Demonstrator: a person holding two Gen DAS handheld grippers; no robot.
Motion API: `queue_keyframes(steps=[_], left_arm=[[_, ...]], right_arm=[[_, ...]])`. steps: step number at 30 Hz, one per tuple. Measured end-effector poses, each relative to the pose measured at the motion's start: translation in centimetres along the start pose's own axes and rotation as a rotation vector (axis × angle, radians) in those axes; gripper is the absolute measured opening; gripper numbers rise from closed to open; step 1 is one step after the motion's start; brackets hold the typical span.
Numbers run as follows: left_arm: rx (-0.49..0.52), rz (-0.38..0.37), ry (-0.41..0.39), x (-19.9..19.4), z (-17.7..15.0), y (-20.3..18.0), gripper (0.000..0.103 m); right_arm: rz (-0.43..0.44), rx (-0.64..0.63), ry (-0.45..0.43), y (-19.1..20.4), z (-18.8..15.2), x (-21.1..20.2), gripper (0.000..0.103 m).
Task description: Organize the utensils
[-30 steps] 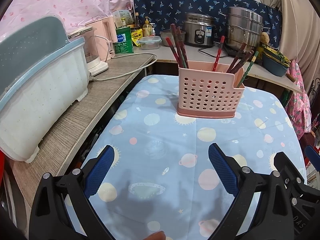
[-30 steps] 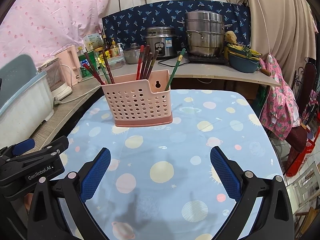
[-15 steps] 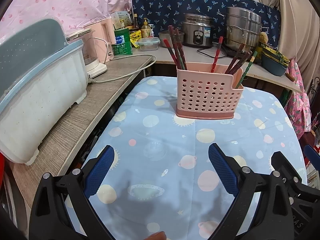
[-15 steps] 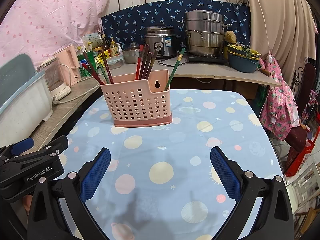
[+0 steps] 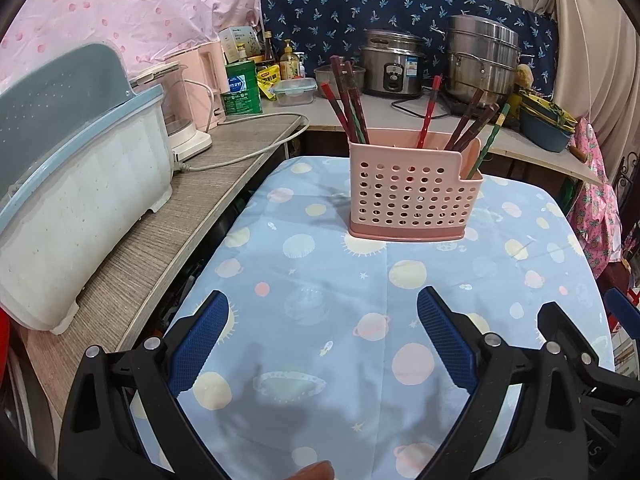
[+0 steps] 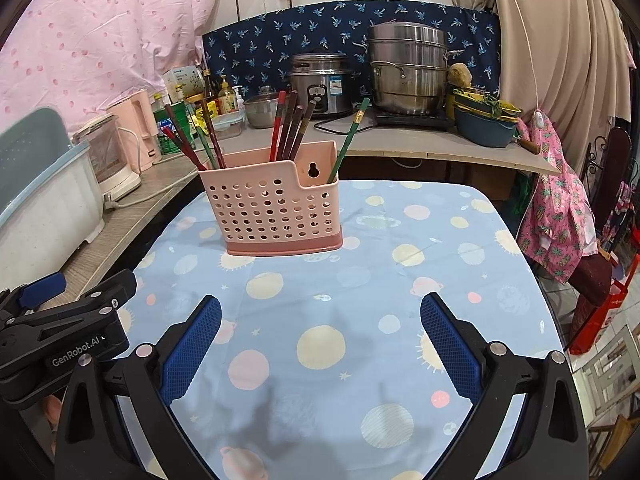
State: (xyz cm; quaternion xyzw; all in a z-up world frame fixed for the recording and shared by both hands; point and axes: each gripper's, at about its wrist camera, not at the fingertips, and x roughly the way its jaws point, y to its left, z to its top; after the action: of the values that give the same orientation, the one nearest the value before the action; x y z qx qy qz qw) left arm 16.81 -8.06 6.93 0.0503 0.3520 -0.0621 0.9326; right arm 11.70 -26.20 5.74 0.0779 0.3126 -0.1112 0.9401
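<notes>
A pink perforated utensil holder [image 5: 408, 196] [image 6: 276, 208] stands upright on the table with the blue planet-print cloth [image 5: 320, 312] [image 6: 360, 280]. Several dark red chopsticks [image 5: 348, 100] [image 6: 290, 128] and a green one [image 5: 494, 136] [image 6: 350, 138] stick up out of it. My left gripper [image 5: 322, 336] hovers open over the near part of the cloth, well short of the holder, with nothing between its blue pads. My right gripper [image 6: 320, 340] is likewise open and empty. The left gripper's black body [image 6: 60, 332] shows at the lower left of the right wrist view.
A white and blue dish drainer [image 5: 72, 200] and a kettle [image 5: 180, 112] sit on the wooden counter [image 5: 160, 232] to the left. Behind the table are a rice cooker [image 5: 392, 64], a steel steamer pot [image 5: 480, 60], bottles and tins. Pink clothing [image 6: 560, 208] hangs at the right.
Both grippers have stayed open and nearly still. The view has shifted slightly, with the holder sitting a little lower in the left wrist view.
</notes>
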Motion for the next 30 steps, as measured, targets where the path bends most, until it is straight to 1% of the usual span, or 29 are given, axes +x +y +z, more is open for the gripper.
queue_keyframes(steps=[23, 30], left_arm=[[-0.001, 0.011, 0.018, 0.73, -0.1, 0.03, 0.093], [-0.006, 0.001, 0.021, 0.93, -0.09, 0.04, 0.093]], right_arm=[[-0.005, -0.003, 0.005, -0.31, 0.12, 0.22, 0.096], [-0.009, -0.002, 0.009, -0.42, -0.2, 0.63, 0.096]])
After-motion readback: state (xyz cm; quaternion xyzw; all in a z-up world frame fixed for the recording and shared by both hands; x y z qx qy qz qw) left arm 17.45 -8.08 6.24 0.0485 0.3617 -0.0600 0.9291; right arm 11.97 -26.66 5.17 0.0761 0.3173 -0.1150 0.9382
